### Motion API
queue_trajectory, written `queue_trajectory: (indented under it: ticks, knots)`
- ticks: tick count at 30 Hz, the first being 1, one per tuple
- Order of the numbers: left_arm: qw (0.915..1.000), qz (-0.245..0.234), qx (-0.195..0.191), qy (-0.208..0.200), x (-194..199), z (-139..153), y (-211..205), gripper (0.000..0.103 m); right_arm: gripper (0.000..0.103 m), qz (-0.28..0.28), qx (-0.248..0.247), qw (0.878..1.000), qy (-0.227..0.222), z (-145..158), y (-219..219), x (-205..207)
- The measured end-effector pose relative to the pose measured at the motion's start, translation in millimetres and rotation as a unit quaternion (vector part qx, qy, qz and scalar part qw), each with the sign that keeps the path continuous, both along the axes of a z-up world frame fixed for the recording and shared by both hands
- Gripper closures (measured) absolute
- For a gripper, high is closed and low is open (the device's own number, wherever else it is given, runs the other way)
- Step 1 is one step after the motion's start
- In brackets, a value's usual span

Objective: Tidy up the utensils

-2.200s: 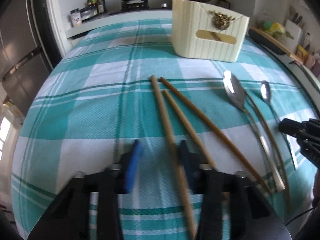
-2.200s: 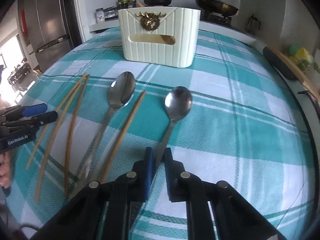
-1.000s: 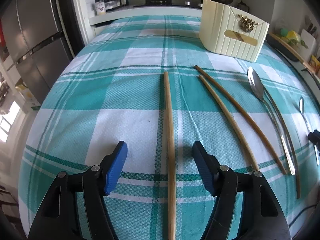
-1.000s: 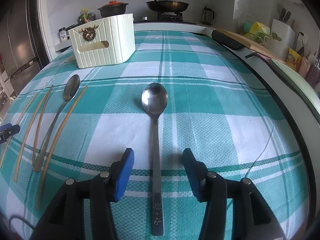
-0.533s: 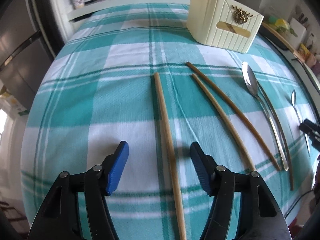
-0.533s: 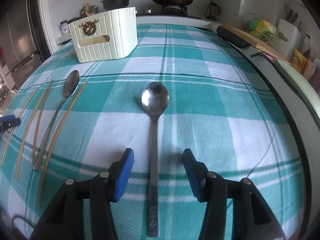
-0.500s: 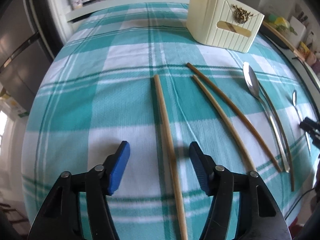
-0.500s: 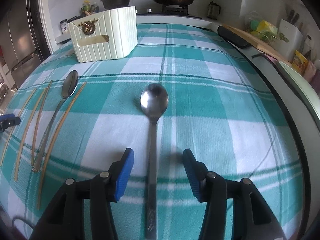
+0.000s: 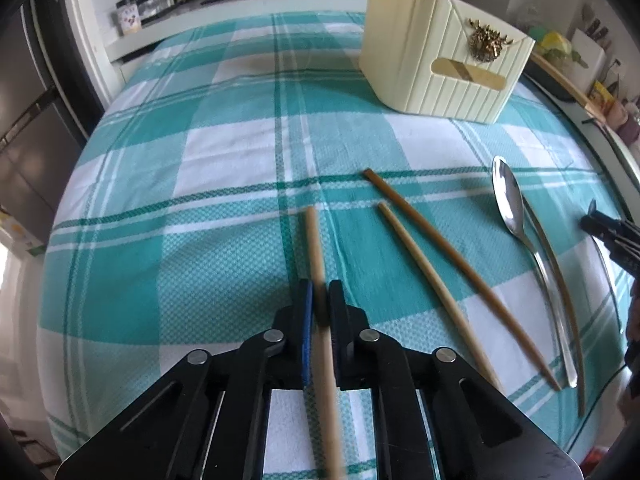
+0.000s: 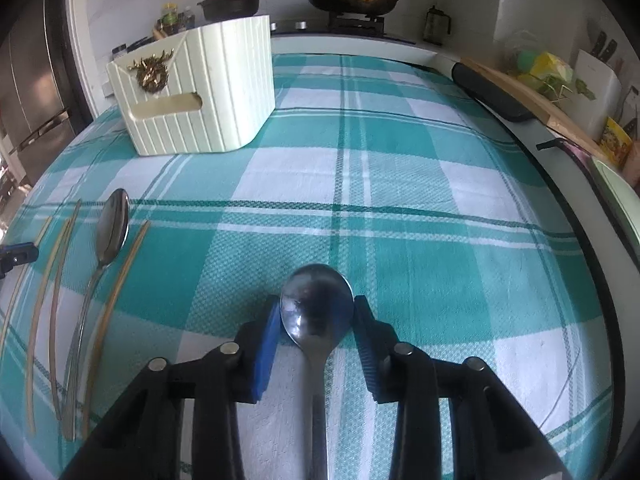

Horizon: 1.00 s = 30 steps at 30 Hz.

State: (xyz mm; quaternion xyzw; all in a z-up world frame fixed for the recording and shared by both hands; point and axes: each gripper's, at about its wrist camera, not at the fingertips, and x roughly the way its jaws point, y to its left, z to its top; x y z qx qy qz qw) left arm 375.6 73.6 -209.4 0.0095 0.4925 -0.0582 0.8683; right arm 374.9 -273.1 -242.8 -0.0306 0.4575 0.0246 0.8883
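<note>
In the left wrist view my left gripper (image 9: 321, 308) is shut on a pale wooden chopstick (image 9: 314, 240), whose far end lies on the checked cloth. Two more chopsticks (image 9: 420, 276) lie to its right. Beyond them are a large spoon (image 9: 508, 200) and another chopstick (image 9: 556, 276). In the right wrist view my right gripper (image 10: 316, 316) has its jaws closing on the bowl of a steel spoon (image 10: 316, 304), and both pads touch the bowl's edges. A cream slatted box (image 10: 192, 92) stands at the far left.
The box (image 9: 444, 68) sits at the back right in the left view, and the right gripper (image 9: 612, 236) shows at the right edge. A stove with pots, a cutting board (image 10: 520, 92) and counter clutter border the table. The table edge (image 10: 580, 240) curves along the right.
The left jaws went from wide apart to shut on the chopstick. The right gripper moved forward along the spoon from handle to bowl, and its jaws narrowed onto the bowl.
</note>
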Motion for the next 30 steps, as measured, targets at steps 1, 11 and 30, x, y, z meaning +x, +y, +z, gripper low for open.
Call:
queue_trajectory:
  ticks: [1,11,30]
  knots:
    - [1.0,0.001,-0.006,-0.005,-2,1,2,0.098,0.067,0.001,0.007,1.0,-0.004,2,-1,-2]
    - [0.9898,0.02,-0.066,-0.125,-60,77,19,0.098,0.067,0.046,0.076,0.991,-0.099,76,-1,-56]
    - [0.9577,0.015,-0.133,-0.255,-117,150,25,0.098,0.067,0.081,0.109,0.972,-0.194,149,10,-95]
